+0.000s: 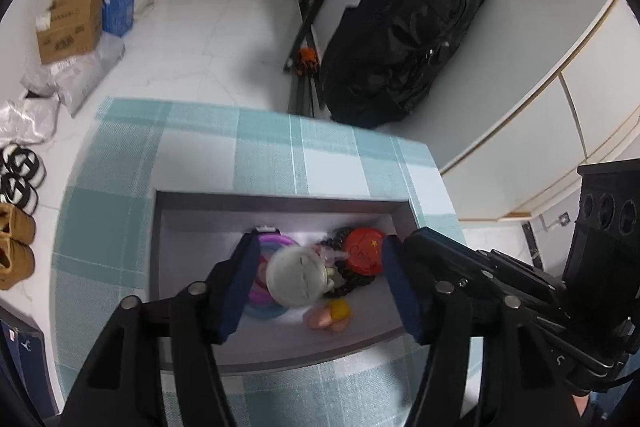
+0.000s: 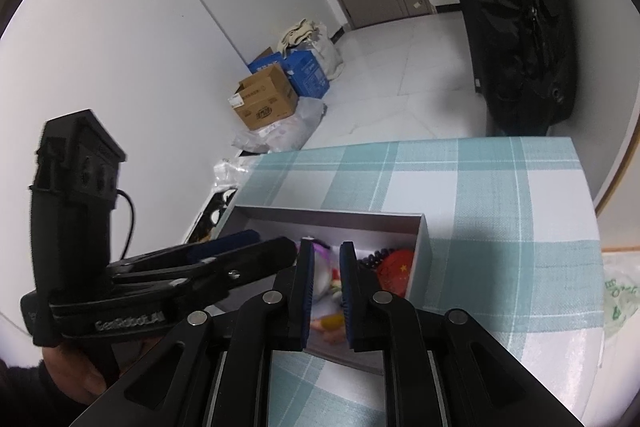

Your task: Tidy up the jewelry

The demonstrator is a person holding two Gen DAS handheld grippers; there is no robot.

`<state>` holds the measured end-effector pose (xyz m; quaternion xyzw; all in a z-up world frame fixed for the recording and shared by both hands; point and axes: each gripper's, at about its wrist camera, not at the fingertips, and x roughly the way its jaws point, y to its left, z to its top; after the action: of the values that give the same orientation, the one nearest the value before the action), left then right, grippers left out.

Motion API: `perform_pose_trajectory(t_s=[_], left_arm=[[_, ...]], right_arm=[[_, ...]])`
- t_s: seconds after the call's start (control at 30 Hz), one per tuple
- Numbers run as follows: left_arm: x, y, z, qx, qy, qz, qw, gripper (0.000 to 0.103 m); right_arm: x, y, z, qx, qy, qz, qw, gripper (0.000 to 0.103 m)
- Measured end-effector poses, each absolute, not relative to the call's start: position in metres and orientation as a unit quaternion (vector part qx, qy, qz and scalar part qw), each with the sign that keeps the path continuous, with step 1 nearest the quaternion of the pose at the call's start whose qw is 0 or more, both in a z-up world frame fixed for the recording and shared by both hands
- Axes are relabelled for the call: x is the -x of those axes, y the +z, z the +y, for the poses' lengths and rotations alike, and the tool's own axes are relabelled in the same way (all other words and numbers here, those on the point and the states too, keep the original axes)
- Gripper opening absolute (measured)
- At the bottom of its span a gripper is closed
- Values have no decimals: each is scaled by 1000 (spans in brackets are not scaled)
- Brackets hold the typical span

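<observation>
Above the grey box (image 1: 168,267) on a checked cloth (image 1: 264,155), the left gripper (image 1: 320,283) spreads wide over the jewelry (image 1: 296,279) heaped inside, grasping nothing, while the right gripper (image 2: 325,291) hangs nearly closed and empty, bare cloth beyond the walls.

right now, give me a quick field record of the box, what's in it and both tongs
surface: teal plaid tablecloth
container: open grey box on the cloth
contents: white round piece, red disc with yellow stars, dark bead strand, purple ring, yellow and pink bits
left tongs: open wide above the box, straddling the white piece, holding nothing
right tongs: narrow gap, over the box's near edge, nothing gripped
floor: cardboard carton, black bag
</observation>
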<state>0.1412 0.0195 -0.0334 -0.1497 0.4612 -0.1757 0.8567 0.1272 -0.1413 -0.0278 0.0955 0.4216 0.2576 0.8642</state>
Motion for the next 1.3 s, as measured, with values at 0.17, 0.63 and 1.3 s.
perform_pose_trajectory(t_s=[0.17, 0.63, 1.3], left_arm=[[-143, -32, 26, 157, -166, 458, 859, 60], [-129, -20, 29, 129, -132, 421, 888, 68], [-76, 0, 35, 97, -107, 355, 924, 80]], right_arm=[[-126, -22, -150, -102, 245, 406, 874, 41], [-111, -10, -155, -83, 235, 377, 892, 70], [-58, 1, -155, -47, 231, 318, 918, 101]])
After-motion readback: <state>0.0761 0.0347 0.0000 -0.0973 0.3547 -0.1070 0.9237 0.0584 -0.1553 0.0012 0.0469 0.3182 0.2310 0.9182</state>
